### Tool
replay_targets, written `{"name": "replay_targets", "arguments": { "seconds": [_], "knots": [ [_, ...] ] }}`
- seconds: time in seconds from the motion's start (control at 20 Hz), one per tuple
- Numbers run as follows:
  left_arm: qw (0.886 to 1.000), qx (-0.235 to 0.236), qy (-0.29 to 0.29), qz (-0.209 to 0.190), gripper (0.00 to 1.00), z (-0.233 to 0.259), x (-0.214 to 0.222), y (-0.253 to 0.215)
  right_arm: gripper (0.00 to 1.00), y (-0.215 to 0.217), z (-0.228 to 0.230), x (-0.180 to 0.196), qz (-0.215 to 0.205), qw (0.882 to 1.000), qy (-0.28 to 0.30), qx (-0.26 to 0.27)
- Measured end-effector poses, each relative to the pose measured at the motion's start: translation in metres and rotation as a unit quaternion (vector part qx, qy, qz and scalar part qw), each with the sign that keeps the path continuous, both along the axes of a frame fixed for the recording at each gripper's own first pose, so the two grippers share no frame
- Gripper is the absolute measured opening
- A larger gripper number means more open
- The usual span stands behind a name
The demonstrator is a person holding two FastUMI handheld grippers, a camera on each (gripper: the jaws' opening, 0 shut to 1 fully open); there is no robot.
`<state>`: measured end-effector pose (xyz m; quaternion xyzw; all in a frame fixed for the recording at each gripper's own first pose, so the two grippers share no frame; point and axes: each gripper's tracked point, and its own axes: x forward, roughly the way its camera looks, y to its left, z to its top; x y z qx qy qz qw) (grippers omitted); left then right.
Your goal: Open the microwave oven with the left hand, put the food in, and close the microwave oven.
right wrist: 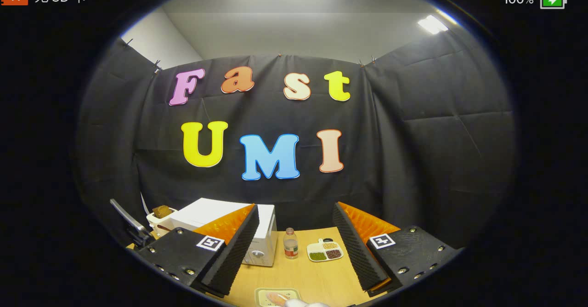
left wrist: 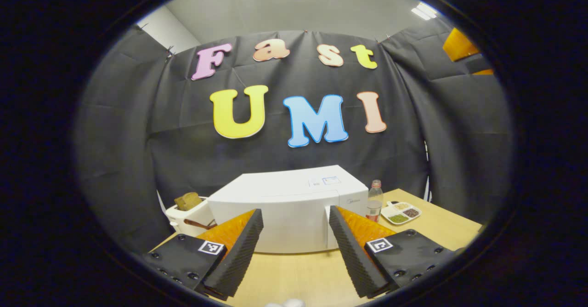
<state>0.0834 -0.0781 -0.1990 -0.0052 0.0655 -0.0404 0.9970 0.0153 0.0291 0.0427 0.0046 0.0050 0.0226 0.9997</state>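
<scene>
Left gripper view is showing the microwave (left wrist: 287,210) sitting closed on the table (left wrist: 303,275), straight ahead and framed between the fingers of the left tool (left wrist: 294,242), whose jaws are standing wide and holding nothing. Its door is not yet opened, so opening it looks like the step in hand, and the left tool is hanging well short of the front face. To do it well, I would judge that the tool should be coming in level toward the door's free edge; which edge carries the handle is hard to tell from here, so that wants checking on approach, followed by a firm pinch and a pull along the door's swing, not straight back, so the oven is not dragged across the table. In the right gripper view the microwave (right wrist: 229,233) is lying off to the left of the right tool (right wrist: 296,252), which is also gaping wide and empty. Food (right wrist: 278,298) on a small plate is lying at the near edge below that tool. Beyond the oven, a toaster (left wrist: 188,215) is standing to one side, a bottle (left wrist: 374,201) and a divided dish (left wrist: 400,213) to the other, all clear of the door's likely path.
</scene>
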Motion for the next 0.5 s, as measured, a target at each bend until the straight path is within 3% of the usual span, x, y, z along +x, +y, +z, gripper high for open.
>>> {"name": "replay_targets", "arguments": {
  "seconds": [0.15, 0.5],
  "knots": [
    [1.000, -0.024, 0.012, -0.002, 0.96, -0.032, 0.026, -0.026, 0.99, -0.017, 0.002, -0.003, -0.018, 1.000, 0.005, -0.010],
    [0.999, -0.032, 0.024, 0.001, 0.95, -0.098, 0.106, -0.072, 0.99, -0.041, -0.018, 0.003, -0.059, 0.997, 0.021, -0.055]
  ]
}}
